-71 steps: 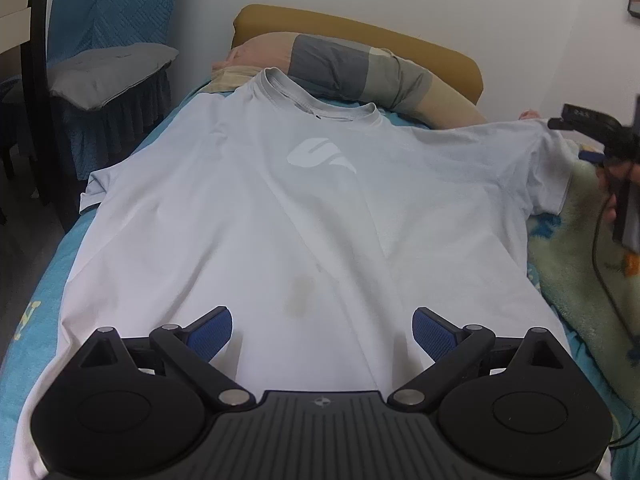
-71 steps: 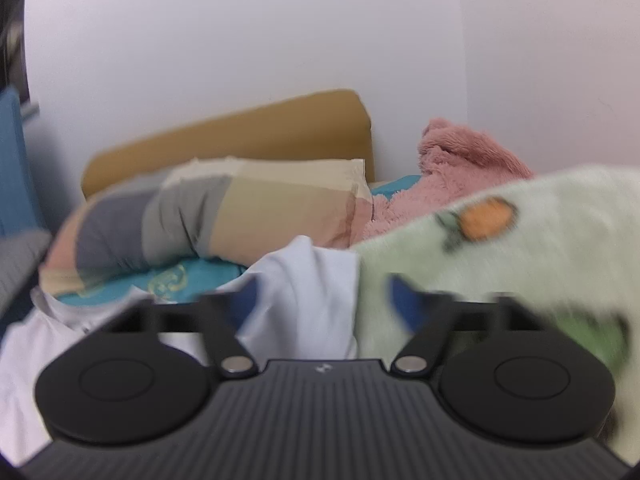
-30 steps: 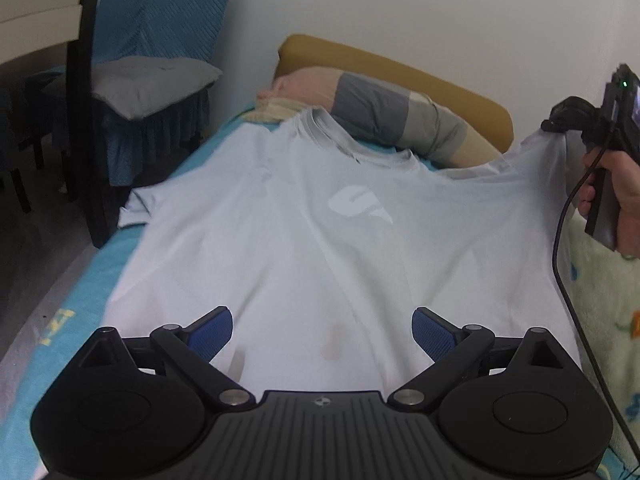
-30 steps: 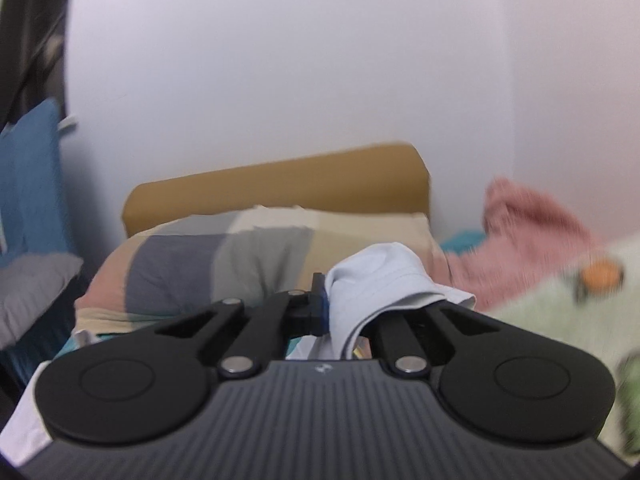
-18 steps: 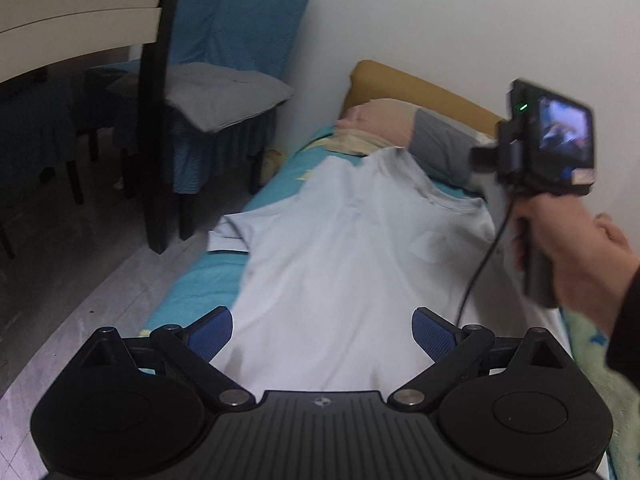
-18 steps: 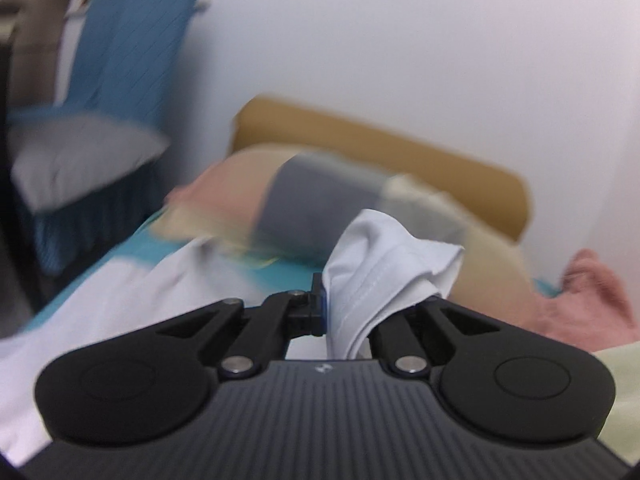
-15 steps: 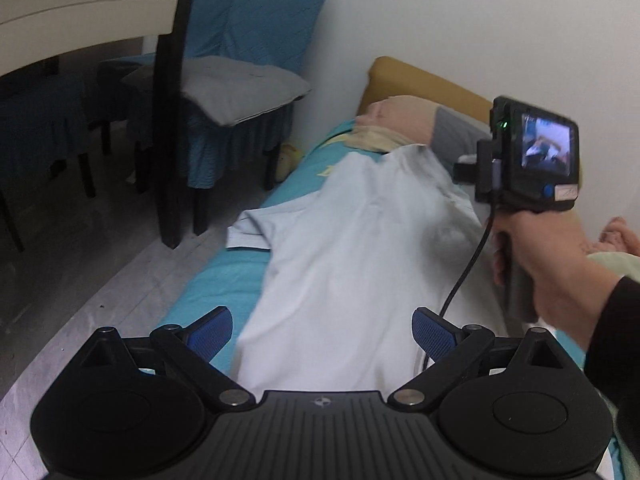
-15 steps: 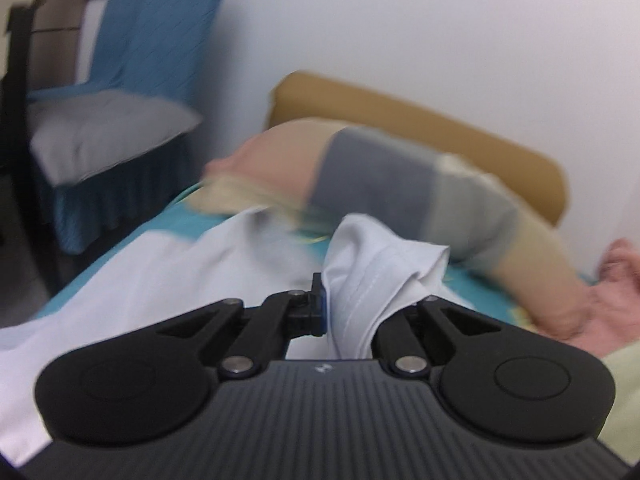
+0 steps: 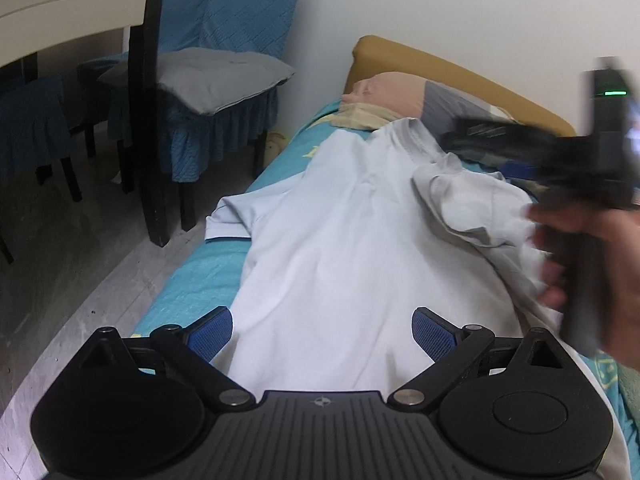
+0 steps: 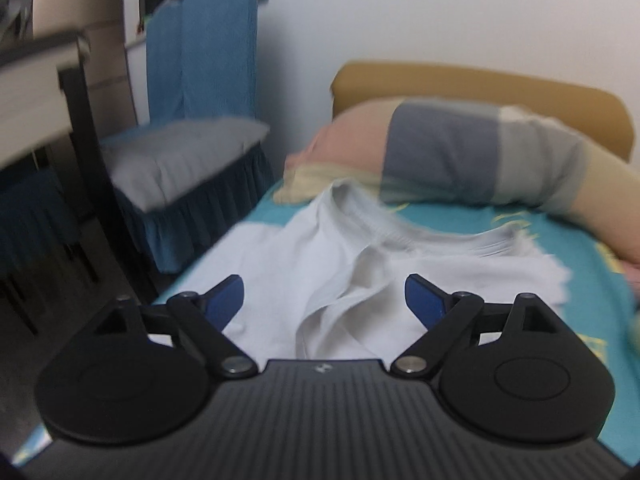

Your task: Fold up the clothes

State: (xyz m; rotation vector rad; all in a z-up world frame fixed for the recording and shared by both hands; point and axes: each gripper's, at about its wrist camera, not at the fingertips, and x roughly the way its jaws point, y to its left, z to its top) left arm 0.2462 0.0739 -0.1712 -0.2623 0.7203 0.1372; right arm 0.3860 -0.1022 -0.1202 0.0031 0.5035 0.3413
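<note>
A pale grey T-shirt [image 9: 340,240] lies on the teal bed sheet [image 9: 208,276], collar toward the pillow. Its right sleeve [image 9: 472,204] is folded inward over the chest. My left gripper [image 9: 322,330] hovers open over the shirt's lower hem with nothing between its blue pads. My right gripper [image 10: 324,298] has its jaws opening, and the folded sleeve [image 10: 344,312] lies loose beneath and between them, no pad pressing it. In the left wrist view the right gripper [image 9: 516,152] is a blurred dark shape held by a hand [image 9: 600,264] at the right.
A striped pillow [image 10: 460,156] and tan headboard [image 10: 480,84] stand at the bed's head. A blue-covered chair with a grey cushion [image 9: 212,76] sits left of the bed beside a table edge [image 9: 60,12]. A green fleece blanket [image 9: 628,384] lies at the right.
The right gripper carried the sleeve leftward across the shirt, lowered it onto the chest and let go, its jaws spreading. The left gripper drifted left and stayed open.
</note>
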